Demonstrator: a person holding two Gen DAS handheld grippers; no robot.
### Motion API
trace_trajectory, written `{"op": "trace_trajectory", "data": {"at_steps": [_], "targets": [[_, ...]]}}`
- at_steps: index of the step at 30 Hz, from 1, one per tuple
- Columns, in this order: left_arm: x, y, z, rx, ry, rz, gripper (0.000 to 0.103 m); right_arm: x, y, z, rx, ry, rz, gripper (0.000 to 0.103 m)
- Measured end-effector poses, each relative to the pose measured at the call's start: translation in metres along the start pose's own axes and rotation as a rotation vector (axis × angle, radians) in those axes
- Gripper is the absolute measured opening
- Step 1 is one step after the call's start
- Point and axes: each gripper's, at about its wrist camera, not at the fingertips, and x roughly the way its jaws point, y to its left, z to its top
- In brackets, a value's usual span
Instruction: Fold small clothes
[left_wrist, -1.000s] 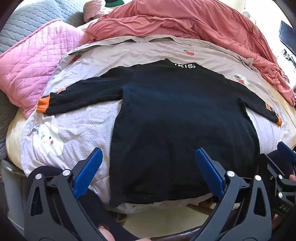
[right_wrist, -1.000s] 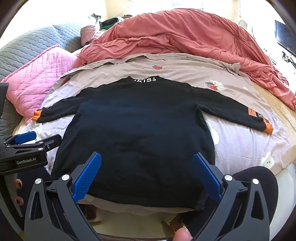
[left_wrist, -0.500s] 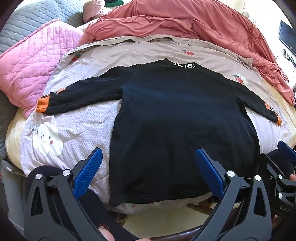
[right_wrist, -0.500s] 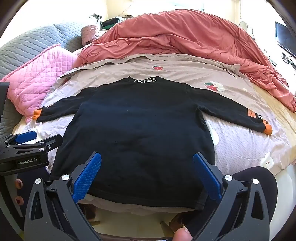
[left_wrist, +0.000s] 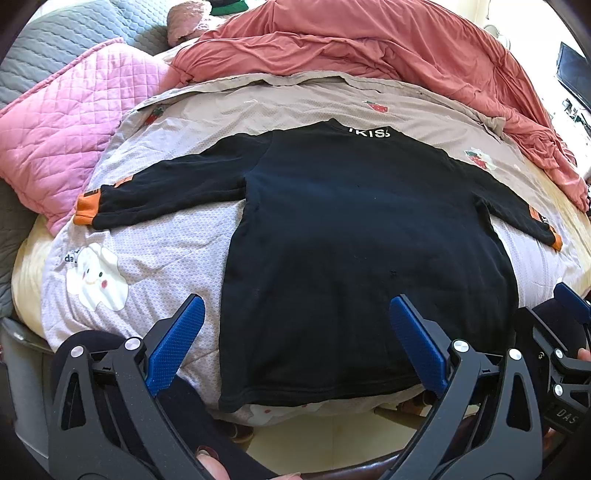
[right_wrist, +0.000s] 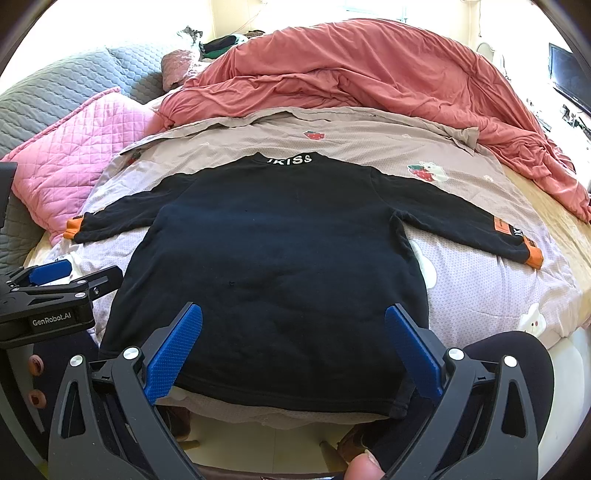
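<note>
A small black long-sleeved shirt (left_wrist: 351, 236) (right_wrist: 280, 258) with orange cuffs and white collar lettering lies flat, back up, on a printed pale sheet (left_wrist: 155, 258) (right_wrist: 480, 288). Both sleeves are spread sideways; its hem hangs slightly over the near bed edge. My left gripper (left_wrist: 297, 332) hovers open over the hem's left part, holding nothing. My right gripper (right_wrist: 293, 339) stands open above the hem's middle, also holding nothing. The right gripper's fingers (left_wrist: 569, 299) show at the right edge of the left wrist view; the left gripper (right_wrist: 55, 291) shows at the left of the right wrist view.
A pink quilted pillow (left_wrist: 55, 125) (right_wrist: 74, 147) lies left of the shirt. A rumpled coral duvet (left_wrist: 369, 48) (right_wrist: 369, 74) is heaped behind it. A grey quilted cover (right_wrist: 66, 85) sits far left. A person's dark-clad knees (right_wrist: 509, 369) are by the bed edge.
</note>
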Motion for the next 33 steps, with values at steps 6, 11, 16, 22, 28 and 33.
{"op": "trace_trajectory", "data": {"at_steps": [6, 11, 16, 22, 28, 33], "targets": [[-0.0007, 0.0010, 0.0005, 0.000, 0.001, -0.001, 0.094, -0.0002, -0.0003, -0.0003, 0.001, 0.000, -0.001, 0.099], [-0.0018, 0.0005, 0.0015, 0.000, -0.004, 0.002, 0.094, -0.0006, -0.0011, -0.0005, 0.001, -0.002, 0.000, 0.099], [-0.0027, 0.0003, 0.0024, 0.001, -0.008, 0.003, 0.094, -0.0003, 0.0008, 0.0009, 0.002, -0.004, -0.004, 0.099], [-0.0031, 0.0000, 0.0025, 0.001, -0.009, 0.003, 0.094, -0.0003, 0.0005, 0.0008, 0.001, -0.004, -0.004, 0.099], [-0.0028, 0.0008, 0.0024, 0.000, -0.010, 0.003, 0.094, -0.0002, 0.0004, 0.0007, 0.000, -0.003, -0.006, 0.099], [-0.0028, 0.0010, 0.0024, 0.000, -0.009, 0.003, 0.094, -0.0002, 0.0004, 0.0007, 0.001, -0.003, -0.006, 0.099]]}}
